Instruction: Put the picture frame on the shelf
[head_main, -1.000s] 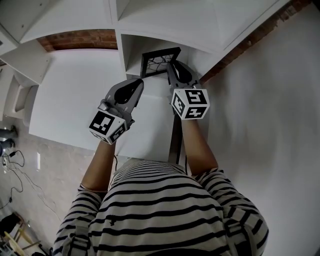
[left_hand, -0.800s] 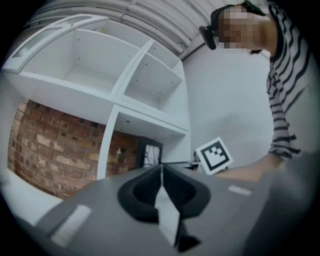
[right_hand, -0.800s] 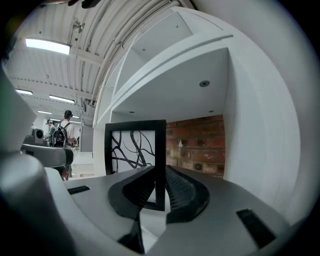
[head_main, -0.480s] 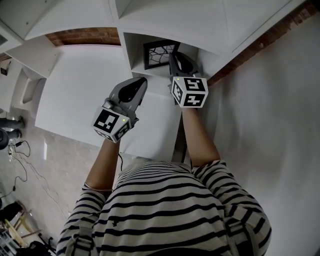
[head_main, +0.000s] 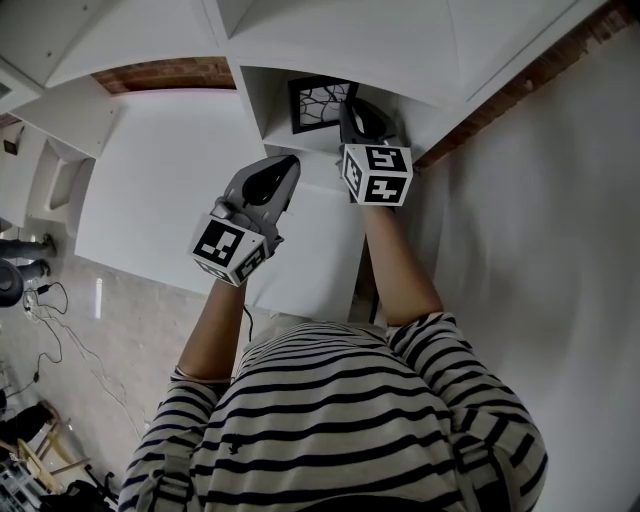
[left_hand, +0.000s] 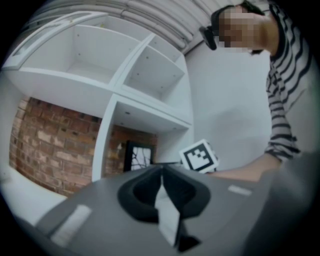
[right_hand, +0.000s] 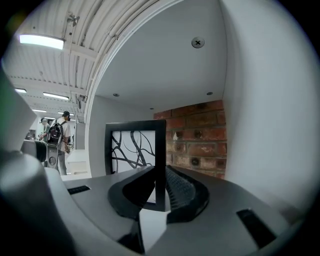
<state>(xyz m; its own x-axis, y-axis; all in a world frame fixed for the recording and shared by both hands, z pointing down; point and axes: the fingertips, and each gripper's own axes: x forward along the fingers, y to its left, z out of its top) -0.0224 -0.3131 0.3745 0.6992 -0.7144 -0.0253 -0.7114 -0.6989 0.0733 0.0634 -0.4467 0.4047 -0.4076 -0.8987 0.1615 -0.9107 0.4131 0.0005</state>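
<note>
Picture frame (right_hand: 134, 150) upright, edge between right tongs (right_hand: 159, 192)

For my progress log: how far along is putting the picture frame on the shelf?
Done: the picture frame is upright inside the shelf compartment. In hand: the right gripper is shut on its edge; the left gripper is shut, empty. Left: release it; whether it already rests there is hidden.
</note>
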